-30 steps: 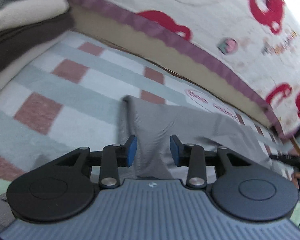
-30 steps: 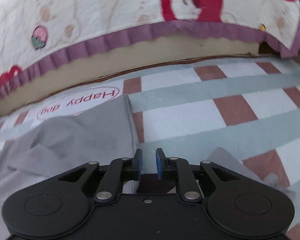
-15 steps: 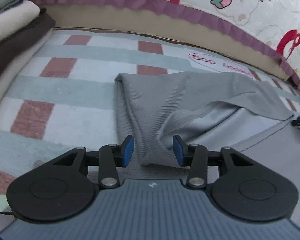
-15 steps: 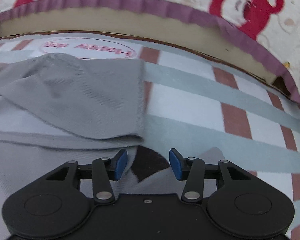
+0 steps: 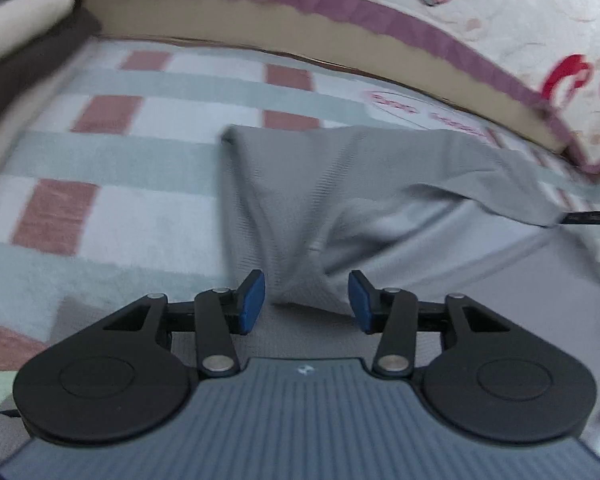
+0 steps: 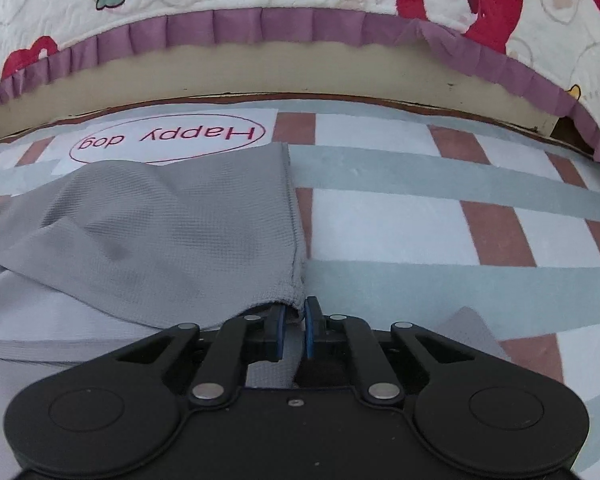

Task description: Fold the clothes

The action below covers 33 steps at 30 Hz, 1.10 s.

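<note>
A grey ribbed garment [image 5: 340, 184] lies on the checked blanket, its upper part folded back over a smoother, paler layer. My left gripper [image 5: 306, 300] hovers at the near end of that fold. Its blue pads [image 5: 252, 300] stand apart on either side of a fabric ridge without pressing it. In the right wrist view the same garment [image 6: 172, 232] shows its right hem and lower corner. My right gripper [image 6: 293, 328] is at that corner. Its jaws are closing, with the pads nearly together and the hem corner pinched between them.
The checked blanket [image 6: 420, 232] in white, pale green and brick red spreads to both sides. A "Happy dog" label [image 6: 168, 138] lies behind the garment. A mattress edge with a purple frill [image 6: 300, 28] bounds the far side. Folded clothes [image 5: 20, 52] are stacked at far left.
The right jaws swung wide, then came together on the garment's lower right corner. The left jaws spread slightly, staying at the fold's near end.
</note>
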Motion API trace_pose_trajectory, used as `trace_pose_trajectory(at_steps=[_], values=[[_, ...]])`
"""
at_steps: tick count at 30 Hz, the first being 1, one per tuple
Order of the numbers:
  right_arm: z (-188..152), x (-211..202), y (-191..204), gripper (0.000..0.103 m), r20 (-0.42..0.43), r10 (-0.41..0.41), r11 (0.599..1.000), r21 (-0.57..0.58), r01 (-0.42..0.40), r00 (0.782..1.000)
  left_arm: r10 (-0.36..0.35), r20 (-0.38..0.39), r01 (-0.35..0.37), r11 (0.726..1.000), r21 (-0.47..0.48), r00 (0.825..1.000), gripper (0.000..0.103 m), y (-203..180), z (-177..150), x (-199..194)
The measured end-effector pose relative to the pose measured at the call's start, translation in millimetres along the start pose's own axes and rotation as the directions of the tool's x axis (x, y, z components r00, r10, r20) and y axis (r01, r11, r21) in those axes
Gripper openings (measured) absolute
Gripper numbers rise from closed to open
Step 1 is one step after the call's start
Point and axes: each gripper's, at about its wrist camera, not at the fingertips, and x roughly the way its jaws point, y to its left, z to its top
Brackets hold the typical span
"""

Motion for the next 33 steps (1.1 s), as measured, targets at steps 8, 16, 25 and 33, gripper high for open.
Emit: trace_pose_trajectory(at_steps=[8, 16, 25, 33], values=[[-2, 8, -8, 0.012, -0.001, 0.090, 0.992, 0.089, -0.089, 0.996, 0.089, 0.012, -0.090, 0.990, 0.111, 0.996, 0.005, -12, 2, 19], [-1, -48, -21, 0.004, 0.082, 0.213, 0.970, 0.099, -0.221, 0.974, 0.030, 0.189, -0.034, 0.999, 0.015, 0.982, 0.007, 13, 14, -53], [-19, -31, -25, 0.004, 0.000, 0.112, 0.992, 0.053, -0.112, 0.994, 0.151, 0.009, -0.151, 0.987, 0.054, 0.989, 0.013, 10, -13, -28], [9, -55, -26, 0.002, 0.232, 0.153, 0.977, 0.111, -0.182, 0.961, 0.170, 0.196, -0.189, 0.978, 0.084, 0.966, 0.012, 1, -1, -48]])
